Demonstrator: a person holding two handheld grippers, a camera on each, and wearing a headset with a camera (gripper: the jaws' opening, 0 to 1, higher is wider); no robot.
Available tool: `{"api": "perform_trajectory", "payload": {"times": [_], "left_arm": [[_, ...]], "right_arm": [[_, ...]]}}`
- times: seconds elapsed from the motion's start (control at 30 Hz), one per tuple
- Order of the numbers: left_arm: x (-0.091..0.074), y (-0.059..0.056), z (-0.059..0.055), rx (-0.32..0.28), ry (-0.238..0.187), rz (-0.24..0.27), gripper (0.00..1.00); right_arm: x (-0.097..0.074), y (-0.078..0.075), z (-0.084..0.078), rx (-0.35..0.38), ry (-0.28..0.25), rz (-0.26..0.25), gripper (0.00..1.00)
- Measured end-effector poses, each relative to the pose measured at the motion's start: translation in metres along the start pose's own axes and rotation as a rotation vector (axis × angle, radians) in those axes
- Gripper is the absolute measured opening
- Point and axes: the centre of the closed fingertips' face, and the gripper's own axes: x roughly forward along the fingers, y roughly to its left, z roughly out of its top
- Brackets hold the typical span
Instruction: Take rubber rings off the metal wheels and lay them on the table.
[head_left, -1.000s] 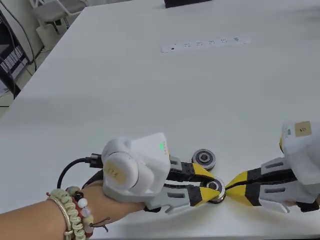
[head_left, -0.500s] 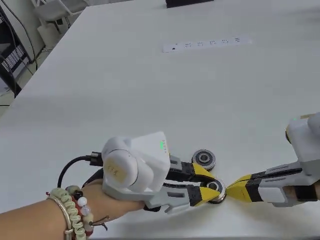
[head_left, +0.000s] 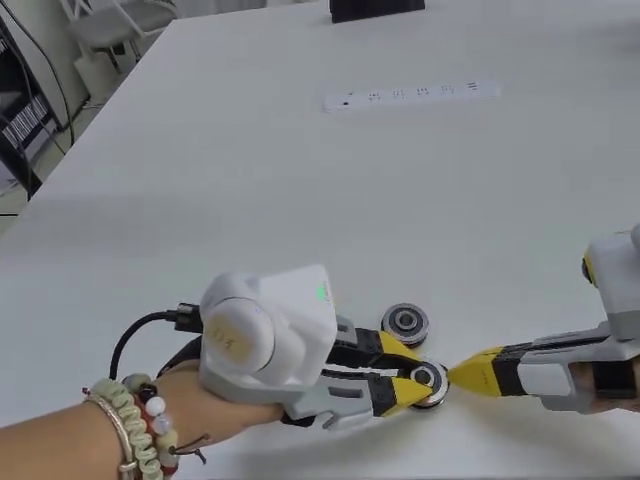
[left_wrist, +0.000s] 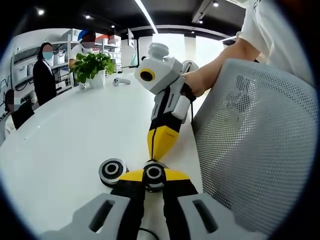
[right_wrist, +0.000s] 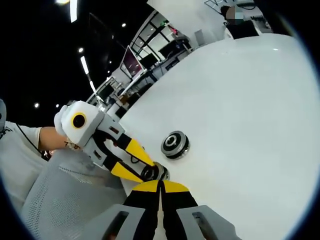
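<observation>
Left gripper (head_left: 418, 381), in the head view, clamps a metal wheel (head_left: 430, 376) lying flat on the white table (head_left: 300, 200) near its close edge. The right gripper (head_left: 462, 377) meets that wheel's rim with its yellow jaws drawn nearly together, and a second wheel (head_left: 405, 322) lies free just beside. In the left gripper view, the jaws flank the metal wheel (left_wrist: 153, 173), hub facing up, and the right gripper (left_wrist: 161, 149) touches its far rim. In the right gripper view, the narrow jaws end at the wheel's edge; whether the black rubber ring (right_wrist: 146, 173) is caught between them I cannot tell. The step appears to be peeling that ring. The left hold should bear on metal rather than rubber, while the right nips only the ring's lip and draws it up and outward, rolling it over the rim.
</observation>
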Motion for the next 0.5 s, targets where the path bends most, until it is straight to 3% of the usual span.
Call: {"api": "perform_trajectory", "payload": {"times": [0.5], "left_arm": [[0.0003,-0.0009,0.0001,0.017,0.002,0.002,0.07]], "right_arm": [[0.0001,-0.0001,0.0005,0.078,-0.021,0.024,0.0]]}}
